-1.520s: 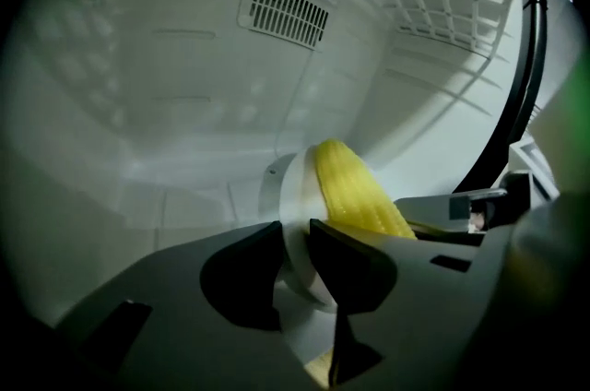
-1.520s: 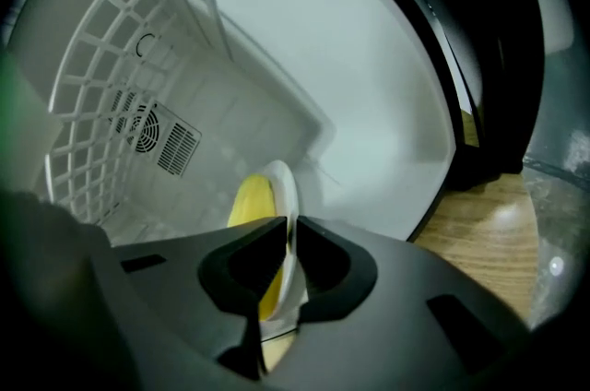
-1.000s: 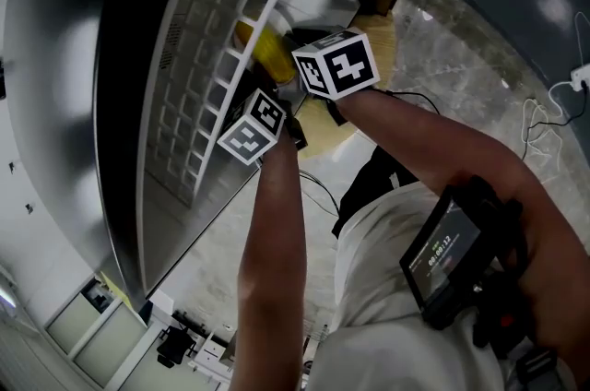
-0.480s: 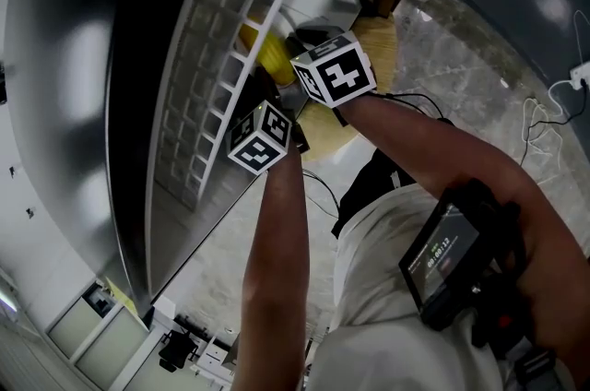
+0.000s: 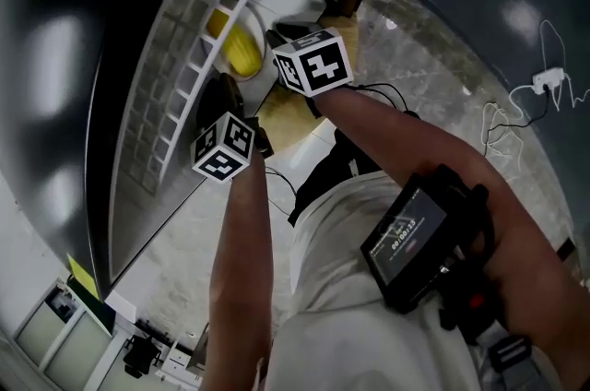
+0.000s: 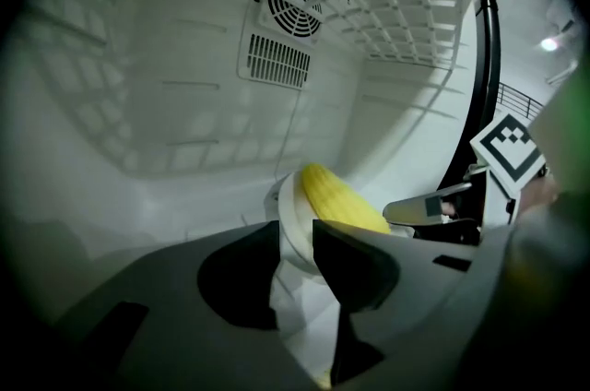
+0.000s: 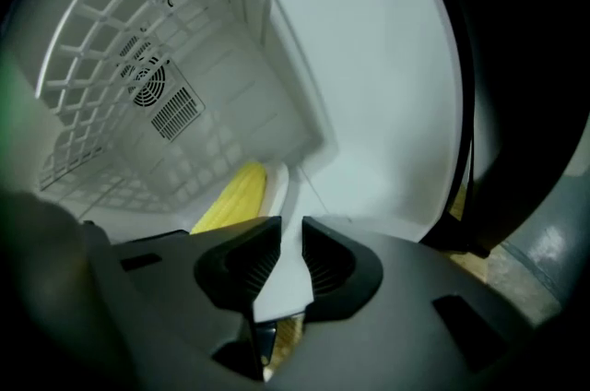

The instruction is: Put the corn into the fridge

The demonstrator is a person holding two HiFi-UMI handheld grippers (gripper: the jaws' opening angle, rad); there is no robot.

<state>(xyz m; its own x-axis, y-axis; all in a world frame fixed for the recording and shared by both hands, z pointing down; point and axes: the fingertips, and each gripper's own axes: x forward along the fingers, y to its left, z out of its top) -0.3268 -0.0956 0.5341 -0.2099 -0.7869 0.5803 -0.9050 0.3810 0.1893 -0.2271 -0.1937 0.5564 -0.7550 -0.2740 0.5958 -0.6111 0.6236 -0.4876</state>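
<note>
A yellow corn cob point(image 5: 232, 50) lies on a white plate point(image 5: 251, 22) inside the fridge, under a white wire shelf point(image 5: 189, 57). Both grippers hold the plate by its rim. My left gripper point(image 5: 224, 100) is shut on the near rim; in the left gripper view the corn point(image 6: 343, 203) rests just beyond the pinched plate point(image 6: 293, 228) and my left gripper point(image 6: 295, 240). My right gripper point(image 5: 282, 41) pinches the other side; in the right gripper view the corn point(image 7: 234, 195) lies left of the plate point(image 7: 288, 262) clamped in my right gripper point(image 7: 286, 237).
The fridge interior is white, with a fan vent point(image 6: 293, 6) on the back wall and the wire shelf point(image 7: 120, 48) overhead. The dark fridge door point(image 5: 55, 85) stands at the left. A round wooden surface point(image 5: 293, 114) sits below the grippers; cables point(image 5: 516, 103) lie on the floor.
Both grippers have carried the plate with the corn a little further left and deeper under the wire shelf. Their hold on the rim is unchanged.
</note>
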